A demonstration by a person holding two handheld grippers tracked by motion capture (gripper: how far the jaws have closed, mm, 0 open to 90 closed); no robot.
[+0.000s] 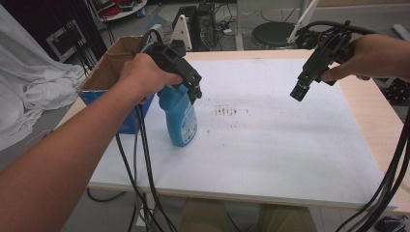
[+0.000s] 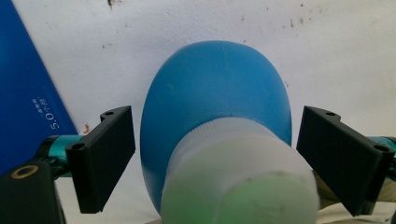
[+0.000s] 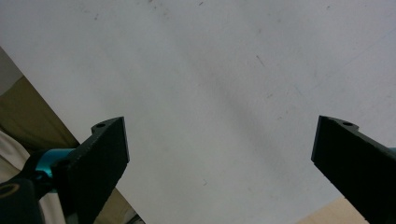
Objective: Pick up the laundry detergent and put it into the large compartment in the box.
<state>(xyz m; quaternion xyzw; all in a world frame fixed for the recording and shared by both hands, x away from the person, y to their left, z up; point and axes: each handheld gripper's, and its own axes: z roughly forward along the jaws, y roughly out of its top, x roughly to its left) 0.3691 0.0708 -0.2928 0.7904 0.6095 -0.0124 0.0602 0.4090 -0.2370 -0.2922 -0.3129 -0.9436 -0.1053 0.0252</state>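
White tabletop, a bit stained, with a cardboard box at about 9 o'clock; the blue bottle stands upright just beside it. Left gripper is down over its white cap, jaws spread either side, not touching yet, so the grab isn't done; right gripper hangs at 2 o'clock, jaws wide, holding nothing.

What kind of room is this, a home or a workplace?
Probably a lab or workshop, not a home. A person holds cabled tongs over a blue bottle on a white-covered table; computer cases and loose cables lie on the floor behind, and a white sheet is draped at the left.
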